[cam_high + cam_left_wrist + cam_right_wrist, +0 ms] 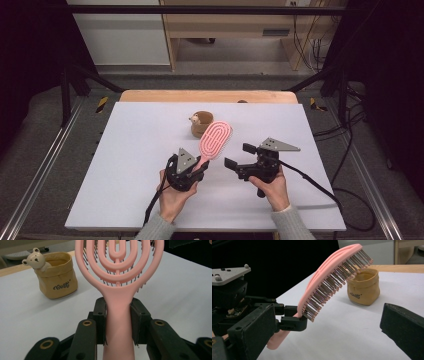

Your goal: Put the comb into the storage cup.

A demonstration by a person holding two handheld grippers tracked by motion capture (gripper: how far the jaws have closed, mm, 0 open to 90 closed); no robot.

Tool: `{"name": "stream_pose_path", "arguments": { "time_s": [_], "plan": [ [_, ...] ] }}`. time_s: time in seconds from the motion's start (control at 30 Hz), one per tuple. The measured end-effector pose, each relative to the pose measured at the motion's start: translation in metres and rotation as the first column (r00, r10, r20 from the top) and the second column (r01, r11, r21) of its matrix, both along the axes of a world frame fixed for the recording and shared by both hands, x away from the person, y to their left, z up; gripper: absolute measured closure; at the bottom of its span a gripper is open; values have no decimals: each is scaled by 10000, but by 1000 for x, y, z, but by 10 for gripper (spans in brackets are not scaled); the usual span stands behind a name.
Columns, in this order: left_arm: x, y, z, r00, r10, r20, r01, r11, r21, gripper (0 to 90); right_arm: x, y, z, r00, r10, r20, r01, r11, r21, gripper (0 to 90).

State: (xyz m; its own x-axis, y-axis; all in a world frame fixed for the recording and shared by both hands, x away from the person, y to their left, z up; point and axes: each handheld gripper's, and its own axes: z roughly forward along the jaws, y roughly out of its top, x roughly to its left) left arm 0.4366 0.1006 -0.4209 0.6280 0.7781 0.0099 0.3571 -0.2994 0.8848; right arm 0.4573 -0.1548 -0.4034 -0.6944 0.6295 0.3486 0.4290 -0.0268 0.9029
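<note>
My left hand-held gripper: pressed onto the handle of the pink hairbrush, one jaw on each side of the neck just below the head; in the left gripper view the handle runs straight up between them.
Brush axis: from my left grip it slants up and away to the far right, head raised off the surface, bristles facing down and to the right.
My right hand-held gripper: jaws spread, holding nothing, just to the right of the brush and level with its handle end.
Nearer hand: the right one lies closest to the bristle side of the head; a handover, if that comes, looks a short reach left.
Beyond the brush: a small tan fabric pouch with a bear figure on its rim stands upright on the surface, on the far side of the brush head, apart from it.
</note>
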Motion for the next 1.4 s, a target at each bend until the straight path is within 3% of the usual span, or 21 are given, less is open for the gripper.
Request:
{"name": "stream_pose_path", "arguments": {
  "time_s": [0.73, 1.4],
  "plan": [
    [-4, -11, -3, 9999, -132, 112, 131, 9999, 74, 694, 10, 5, -1, 9978, -402, -525, 419, 9986, 324, 31],
    [-9, -20, -4, 9993, -301, 218, 300, 9995, 53, 694, 17, 12, -1, 9952, -394, -901, 441, 9977, 511, 71]
  ]
}}
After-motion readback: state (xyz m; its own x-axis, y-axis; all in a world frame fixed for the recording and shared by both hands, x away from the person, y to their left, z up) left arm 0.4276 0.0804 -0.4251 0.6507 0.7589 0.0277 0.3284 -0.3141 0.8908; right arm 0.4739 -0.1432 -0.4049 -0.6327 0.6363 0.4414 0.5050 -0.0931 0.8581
